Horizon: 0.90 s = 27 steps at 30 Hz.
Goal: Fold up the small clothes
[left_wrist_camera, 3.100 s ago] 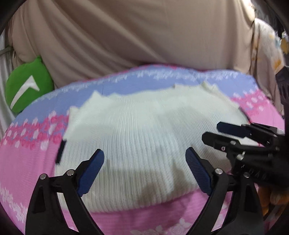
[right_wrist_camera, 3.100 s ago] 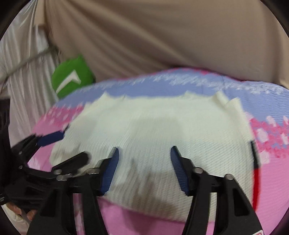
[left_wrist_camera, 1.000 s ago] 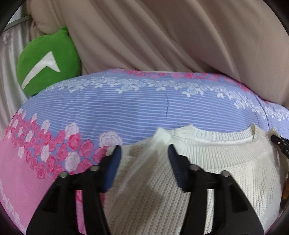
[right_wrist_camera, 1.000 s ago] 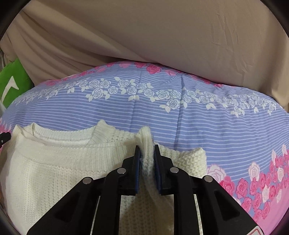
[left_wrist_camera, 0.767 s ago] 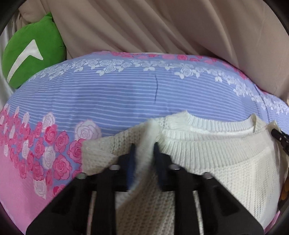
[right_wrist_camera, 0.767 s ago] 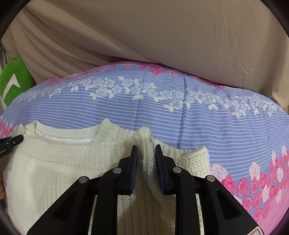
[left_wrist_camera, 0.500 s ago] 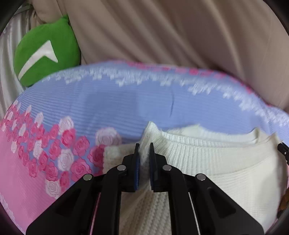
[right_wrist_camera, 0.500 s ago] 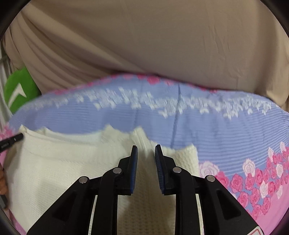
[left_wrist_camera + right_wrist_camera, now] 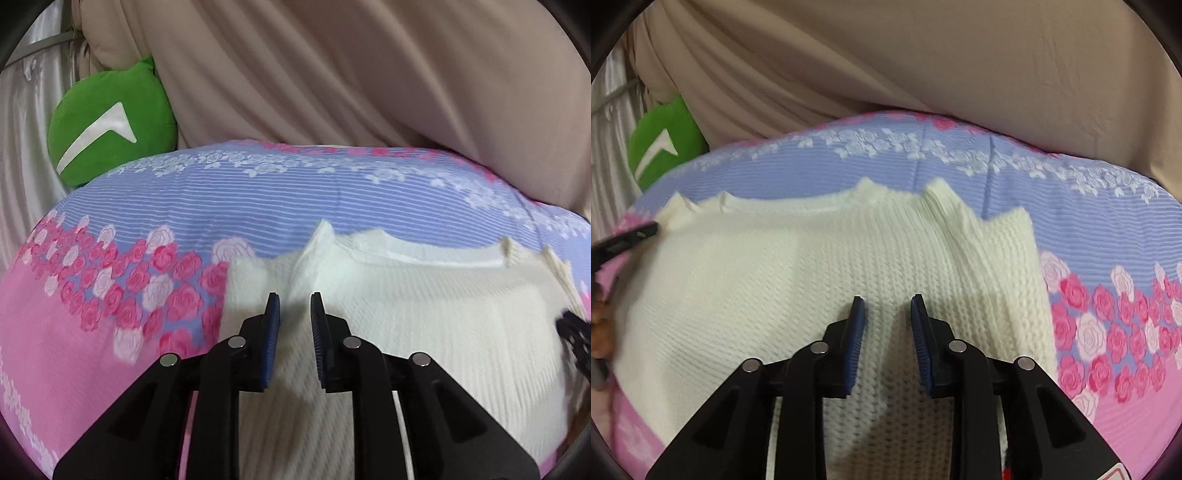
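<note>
A cream knit sweater (image 9: 424, 306) lies flat on the flowered bedsheet (image 9: 229, 199), neckline at the far edge. It fills the middle of the right wrist view (image 9: 783, 280). My left gripper (image 9: 294, 306) hovers over the sweater's left shoulder, jaws slightly apart, holding nothing. My right gripper (image 9: 886, 308) hovers over the right side of the sweater, jaws slightly apart and empty. A pinched ridge of knit (image 9: 942, 203) stands up at the right shoulder, another (image 9: 321, 236) at the left shoulder. The other gripper's tip shows at each view's edge (image 9: 631, 236).
A green cushion (image 9: 110, 122) with a white mark sits at the far left against a beige drape (image 9: 332, 74). The sheet (image 9: 1108, 288) is blue-striped at the back and pink with roses toward the front.
Both grippers let go of the sweater's shoulders and pulled back toward me. The jaws stand a little apart now, and the shoulder ridges lie free.
</note>
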Each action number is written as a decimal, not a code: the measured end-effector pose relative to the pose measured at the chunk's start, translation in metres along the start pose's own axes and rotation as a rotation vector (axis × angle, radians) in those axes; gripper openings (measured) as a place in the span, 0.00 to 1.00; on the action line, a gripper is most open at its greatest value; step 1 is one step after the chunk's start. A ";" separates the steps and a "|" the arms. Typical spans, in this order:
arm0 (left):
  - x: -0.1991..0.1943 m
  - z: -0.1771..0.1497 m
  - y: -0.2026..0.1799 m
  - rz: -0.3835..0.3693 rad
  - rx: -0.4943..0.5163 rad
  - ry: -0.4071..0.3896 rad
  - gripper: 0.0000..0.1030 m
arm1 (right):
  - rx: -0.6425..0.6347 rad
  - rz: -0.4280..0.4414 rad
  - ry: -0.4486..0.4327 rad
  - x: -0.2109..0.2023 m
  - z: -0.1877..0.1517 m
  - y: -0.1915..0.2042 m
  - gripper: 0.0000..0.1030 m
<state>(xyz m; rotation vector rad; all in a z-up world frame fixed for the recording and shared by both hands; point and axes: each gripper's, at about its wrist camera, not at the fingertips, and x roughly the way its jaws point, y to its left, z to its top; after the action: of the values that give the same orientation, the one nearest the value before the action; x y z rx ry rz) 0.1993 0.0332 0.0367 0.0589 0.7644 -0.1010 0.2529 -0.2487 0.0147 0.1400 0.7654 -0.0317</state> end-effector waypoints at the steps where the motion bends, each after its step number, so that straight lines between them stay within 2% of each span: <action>1: -0.010 -0.008 -0.002 -0.016 0.014 0.001 0.16 | 0.030 -0.003 0.002 -0.007 0.001 -0.002 0.23; 3: -0.027 -0.025 -0.005 -0.058 0.038 0.012 0.16 | 0.052 0.039 -0.025 -0.031 -0.002 0.003 0.30; 5: -0.037 -0.040 -0.008 -0.089 0.059 0.027 0.16 | 0.023 0.117 -0.036 -0.049 -0.011 0.021 0.30; 8: -0.033 -0.058 -0.012 -0.076 0.075 0.062 0.19 | -0.076 0.205 -0.005 -0.057 -0.035 0.058 0.30; 10: -0.030 -0.065 -0.007 -0.064 0.064 0.062 0.19 | -0.128 0.182 0.036 -0.050 -0.053 0.069 0.30; 11: -0.032 -0.067 -0.002 -0.056 0.056 0.059 0.19 | -0.134 0.137 0.057 -0.045 -0.064 0.065 0.23; 12: -0.036 -0.070 0.006 -0.046 0.045 0.061 0.19 | -0.118 0.127 0.067 -0.043 -0.072 0.055 0.22; 14: -0.044 -0.075 0.024 -0.048 0.021 0.061 0.18 | -0.029 0.163 0.055 -0.052 -0.086 0.025 0.19; 15: -0.050 -0.080 0.035 -0.051 0.012 0.055 0.18 | 0.022 0.145 0.051 -0.061 -0.093 0.006 0.15; 16: -0.055 -0.084 0.045 -0.042 0.009 0.044 0.18 | 0.055 0.113 0.044 -0.068 -0.099 -0.009 0.11; 17: -0.059 -0.087 0.053 -0.001 0.005 0.043 0.20 | 0.084 0.085 0.036 -0.075 -0.106 -0.023 0.07; 18: -0.061 -0.091 0.062 0.038 -0.009 0.052 0.28 | 0.127 0.078 0.032 -0.083 -0.114 -0.040 0.04; 19: -0.063 -0.096 0.074 0.051 -0.036 0.057 0.41 | 0.163 0.057 0.026 -0.090 -0.120 -0.051 0.04; 20: -0.064 -0.099 0.083 0.039 -0.063 0.067 0.44 | 0.197 0.024 0.015 -0.099 -0.124 -0.060 0.04; 22: -0.065 -0.102 0.102 -0.047 -0.155 0.103 0.45 | 0.218 -0.021 -0.008 -0.113 -0.124 -0.060 0.07; 23: -0.066 -0.101 0.107 -0.086 -0.196 0.114 0.44 | 0.216 -0.019 -0.024 -0.119 -0.121 -0.056 0.18; 25: -0.069 -0.092 0.104 -0.134 -0.232 0.108 0.43 | 0.184 0.044 -0.056 -0.125 -0.109 -0.031 0.18; 27: -0.067 -0.081 0.094 -0.163 -0.245 0.096 0.47 | 0.147 0.133 -0.073 -0.124 -0.094 -0.003 0.18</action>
<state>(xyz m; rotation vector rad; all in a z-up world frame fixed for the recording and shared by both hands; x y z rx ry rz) 0.1065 0.1386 0.0261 -0.2330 0.8720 -0.1592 0.0986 -0.2410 0.0332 0.3275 0.6794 0.0337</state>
